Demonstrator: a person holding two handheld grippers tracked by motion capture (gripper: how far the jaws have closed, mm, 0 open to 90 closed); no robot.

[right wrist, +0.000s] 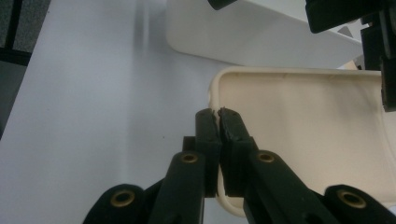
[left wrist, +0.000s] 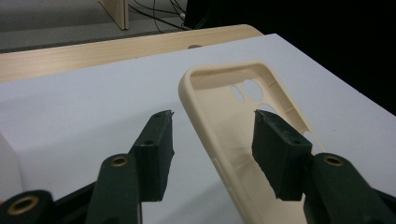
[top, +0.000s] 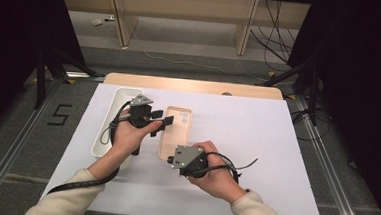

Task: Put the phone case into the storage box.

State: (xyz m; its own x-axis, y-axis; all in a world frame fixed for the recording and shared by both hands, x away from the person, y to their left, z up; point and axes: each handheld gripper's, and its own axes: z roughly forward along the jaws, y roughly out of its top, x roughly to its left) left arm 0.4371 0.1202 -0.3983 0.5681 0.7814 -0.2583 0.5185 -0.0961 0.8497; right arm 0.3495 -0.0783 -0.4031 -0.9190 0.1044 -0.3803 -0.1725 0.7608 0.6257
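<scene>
A cream phone case (top: 175, 132) lies open side up on the white table sheet (top: 256, 141), near the middle, its long axis running away from the person, with the camera cut-outs at the far end. Just beside it on the person's left sits a white oblong tray (top: 109, 113), parallel to the case. The right gripper (right wrist: 218, 113) is clenched on the near-left corner rim of the case: in the right gripper view its two jaws are pressed together with the thin wall apparently pinched between them, though the contact itself is partly hidden by the jaws. The left gripper (left wrist: 212, 119) is released, jaws spread wide; in the left gripper view they straddle the case's left long wall, one jaw outside it and one over the interior, not yet touching. In the high view the left gripper (top: 163, 121) reaches in from the tray side toward the upper half of the case, so it is the nearer hand to the far end, while the right gripper (top: 171, 161) holds the near end. My judgement is that the coming move depends on the left jaws closing across that side wall. No brand, label or writing is legible on the case or tray; a mark resembling "5" (top: 59, 114) is taped on the floor at the left.
</scene>
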